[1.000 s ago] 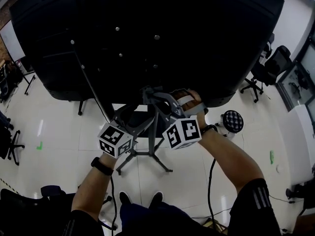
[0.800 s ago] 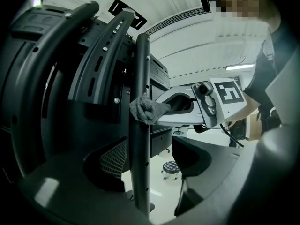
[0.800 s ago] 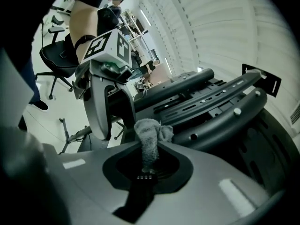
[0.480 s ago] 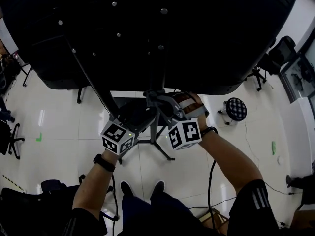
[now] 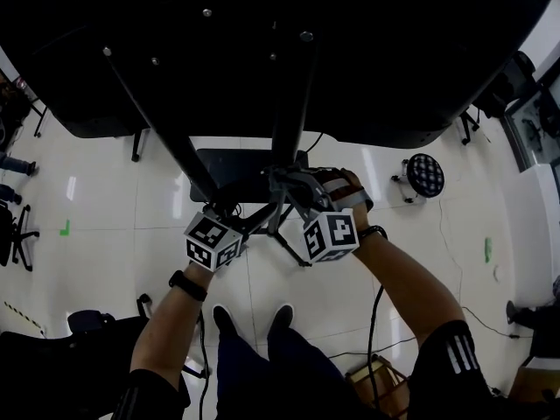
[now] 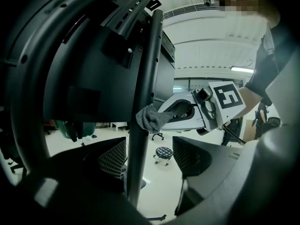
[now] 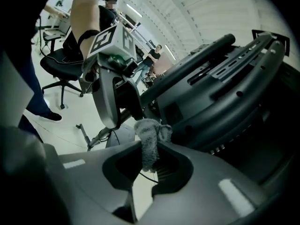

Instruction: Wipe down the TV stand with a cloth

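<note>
Right gripper view first: the right gripper (image 6: 165,116) is clamped on the grey cloth (image 7: 150,142), with a wad poking out past the jaw tips toward the stand pole (image 6: 143,78). In the left gripper view the cloth sits against the pole's right side, touching it as far as I can tell, below the bracket (image 6: 126,36) on the back of the TV (image 5: 262,59).

Left gripper (image 5: 227,215) is wide, jaws straddling the pole. There's a clear gap on the right jaw's side. The left jaw is close to the pole, and I can't say whether it touches. So it's around the pole, not gripping it, and holding nothing. Looks like a steadying position to me.

Status, my read: the wipe is under way on the pole, under the TV. I see no dust line or wet streak on the black tube, so I can't tell which stretch of the pole is already done.

What I'd count as left:
- the rest of the pole below the cloth
- the legs (image 5: 289,250) spreading out from the pole's foot over the white floor (image 5: 105,234)
- the dark tray (image 5: 236,173) behind the pole
- the bracket above the cloth

I'd call it early-to-middle — not near finished.

Head view adds little. Both grippers sit close together just in front of the pole, and the cloth is hidden there behind the right gripper.
</note>
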`<state>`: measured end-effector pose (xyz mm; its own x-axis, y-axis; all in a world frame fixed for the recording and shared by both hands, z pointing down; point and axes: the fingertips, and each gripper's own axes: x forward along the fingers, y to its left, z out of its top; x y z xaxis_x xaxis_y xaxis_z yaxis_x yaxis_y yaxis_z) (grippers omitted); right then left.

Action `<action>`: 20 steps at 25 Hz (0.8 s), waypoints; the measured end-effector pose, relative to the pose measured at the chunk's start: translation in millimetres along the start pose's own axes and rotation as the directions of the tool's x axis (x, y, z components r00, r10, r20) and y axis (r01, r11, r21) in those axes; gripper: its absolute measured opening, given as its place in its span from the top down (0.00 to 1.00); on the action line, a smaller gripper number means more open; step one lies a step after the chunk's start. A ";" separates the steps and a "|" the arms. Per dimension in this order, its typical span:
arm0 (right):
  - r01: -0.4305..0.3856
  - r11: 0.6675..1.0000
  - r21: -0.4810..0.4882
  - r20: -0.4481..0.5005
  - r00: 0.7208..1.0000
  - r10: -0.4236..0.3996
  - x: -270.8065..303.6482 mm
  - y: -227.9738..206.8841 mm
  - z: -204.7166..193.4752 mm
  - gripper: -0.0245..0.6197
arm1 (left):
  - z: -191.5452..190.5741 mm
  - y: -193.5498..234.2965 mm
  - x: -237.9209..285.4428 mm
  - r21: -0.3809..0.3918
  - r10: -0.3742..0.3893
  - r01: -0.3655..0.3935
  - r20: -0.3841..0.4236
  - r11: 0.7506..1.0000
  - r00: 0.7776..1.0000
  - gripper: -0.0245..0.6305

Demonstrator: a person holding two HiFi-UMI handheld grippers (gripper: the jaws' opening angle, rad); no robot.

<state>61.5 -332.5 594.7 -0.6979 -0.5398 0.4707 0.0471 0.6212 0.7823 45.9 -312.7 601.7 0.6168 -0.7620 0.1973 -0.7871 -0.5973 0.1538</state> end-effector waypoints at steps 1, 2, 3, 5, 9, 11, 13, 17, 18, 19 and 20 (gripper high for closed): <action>-0.007 1.000 0.010 -0.002 1.000 0.007 3.8 6.0 -2.9 0.90 | -7.0 0.4 2.0 -0.005 -0.003 0.003 -0.005 1.000 1.000 0.45; -0.014 1.000 0.017 -0.005 1.000 0.014 7.7 12.3 -5.7 0.90 | -14.1 1.0 4.1 -0.010 -0.005 0.005 -0.011 1.000 1.000 0.45; -0.020 1.000 0.023 -0.008 1.000 0.020 11.6 18.6 -8.4 0.90 | -21.2 1.9 6.5 -0.014 -0.007 0.007 -0.017 1.000 1.000 0.45; -0.033 0.999 0.042 -0.013 0.999 0.033 19.7 31.6 -13.5 0.90 | -36.3 3.4 11.6 -0.020 -0.013 0.013 -0.031 1.000 0.999 0.44; -0.069 0.995 0.076 -0.034 0.997 0.072 40.1 65.0 -28.2 0.90 | -69.9 9.9 20.0 -0.033 -0.025 0.023 -0.066 0.999 0.998 0.44; -0.089 0.992 0.092 -0.051 0.994 0.094 50.7 83.5 -38.8 0.90 | -88.2 14.9 24.1 -0.046 -0.026 0.023 -0.083 0.999 0.996 0.44; -0.103 0.988 0.112 -0.064 0.992 0.111 60.9 99.8 -48.4 0.90 | -107.7 19.6 27.7 -0.059 -0.029 0.022 -0.103 0.998 0.994 0.44; -0.130 0.983 0.130 -0.074 0.987 0.140 82.8 131.6 -63.4 0.90 | -148.0 24.9 33.9 -0.077 -0.049 0.038 -0.152 0.996 0.987 0.44; -0.135 0.981 0.138 -0.078 0.986 0.146 87.9 139.8 -67.2 0.91 | -157.9 25.9 35.7 -0.081 -0.054 0.041 -0.162 0.996 0.985 0.44; -0.138 0.979 0.149 -0.084 0.985 0.151 92.6 147.7 -70.9 0.91 | -167.5 27.2 37.4 -0.086 -0.058 0.044 -0.172 0.995 0.983 0.44; -0.140 0.977 0.161 -0.090 0.984 0.156 97.4 155.4 -75.1 0.91 | -176.7 28.8 39.3 -0.090 -0.062 0.046 -0.181 0.995 0.982 0.44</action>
<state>54.5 -331.3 792.7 -0.6149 -0.4854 0.6215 0.0288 0.7738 0.6328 47.4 -315.6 785.0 0.6539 -0.6657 0.3594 -0.7548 -0.6067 0.2493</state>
